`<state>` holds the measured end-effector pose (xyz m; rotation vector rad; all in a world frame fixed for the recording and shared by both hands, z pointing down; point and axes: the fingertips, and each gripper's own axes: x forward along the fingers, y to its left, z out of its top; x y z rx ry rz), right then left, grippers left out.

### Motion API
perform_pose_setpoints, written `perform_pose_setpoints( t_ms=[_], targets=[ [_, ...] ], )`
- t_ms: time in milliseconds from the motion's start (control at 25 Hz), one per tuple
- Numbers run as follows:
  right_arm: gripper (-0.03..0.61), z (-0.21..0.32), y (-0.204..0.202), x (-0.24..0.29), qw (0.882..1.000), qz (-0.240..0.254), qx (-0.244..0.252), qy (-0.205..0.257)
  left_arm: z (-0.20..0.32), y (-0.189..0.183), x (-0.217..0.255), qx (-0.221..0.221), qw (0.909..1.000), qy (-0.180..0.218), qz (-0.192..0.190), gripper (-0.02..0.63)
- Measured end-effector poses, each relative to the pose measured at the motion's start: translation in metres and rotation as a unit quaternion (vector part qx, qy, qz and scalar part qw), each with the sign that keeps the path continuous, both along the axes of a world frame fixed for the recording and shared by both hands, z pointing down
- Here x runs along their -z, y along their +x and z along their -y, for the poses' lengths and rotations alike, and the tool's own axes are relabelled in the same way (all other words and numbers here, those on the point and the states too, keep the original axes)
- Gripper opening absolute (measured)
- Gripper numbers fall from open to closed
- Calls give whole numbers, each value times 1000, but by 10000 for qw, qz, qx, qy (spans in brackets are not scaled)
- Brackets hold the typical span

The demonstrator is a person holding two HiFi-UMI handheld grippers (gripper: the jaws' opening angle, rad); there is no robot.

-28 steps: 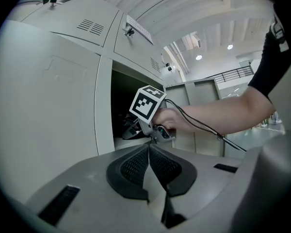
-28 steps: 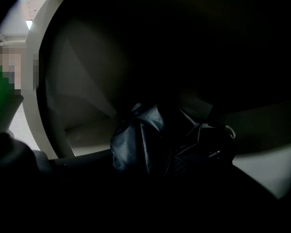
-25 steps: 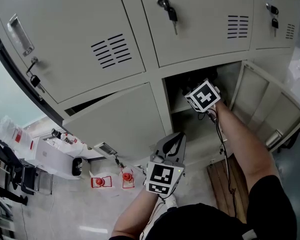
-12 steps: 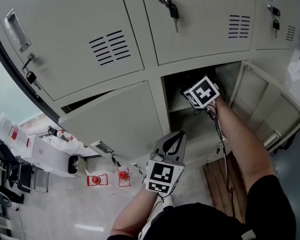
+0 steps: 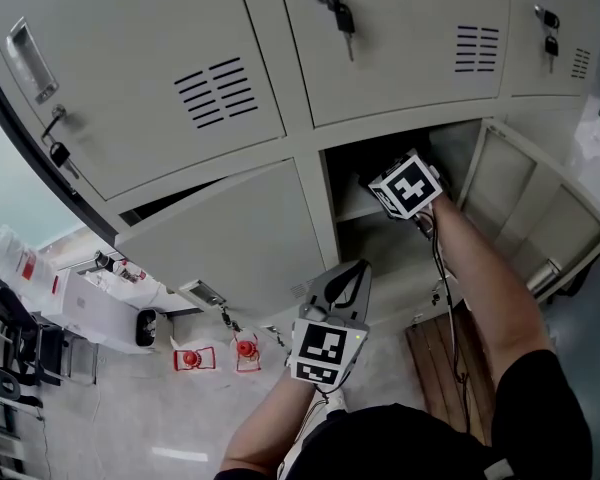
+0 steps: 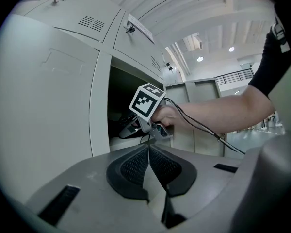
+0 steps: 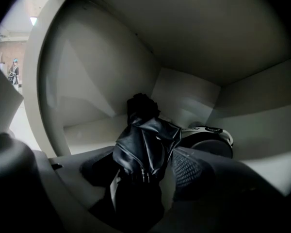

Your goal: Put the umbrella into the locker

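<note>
Probably soft, light and slippery, best gripped round its stiff middle, the umbrella (image 7: 146, 142) lies mid-shelf in the locker (image 7: 194, 47) between the right gripper's (image 7: 144, 171) jaws, which have just been opening, while the left gripper's (image 6: 149, 152) jaws are closed and empty.

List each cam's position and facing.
Head view: on the person's head, steeply down at the lockers; right arm, left arm, shut left claw show.
Left gripper view: on left claw, facing the open locker; right claw and arm show.
Right gripper view: on right claw inside that locker, facing the umbrella between jaws that have just been opening.
Shared: head and left gripper views both show right claw's cube.
</note>
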<state>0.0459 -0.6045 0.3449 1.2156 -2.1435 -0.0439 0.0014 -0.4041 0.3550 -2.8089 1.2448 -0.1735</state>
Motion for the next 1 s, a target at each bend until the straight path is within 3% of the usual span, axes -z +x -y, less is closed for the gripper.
perform_pose_setpoints(
  t_ms=[400,1000],
  targets=[
    [359,-12,6,8,9989,396,43,237,-5,5,1,-54,10000,9,4,20],
    [359,-51,9,23,9971,566,195,479,-23,18,6,-49,10000,69,-1,20]
  ],
)
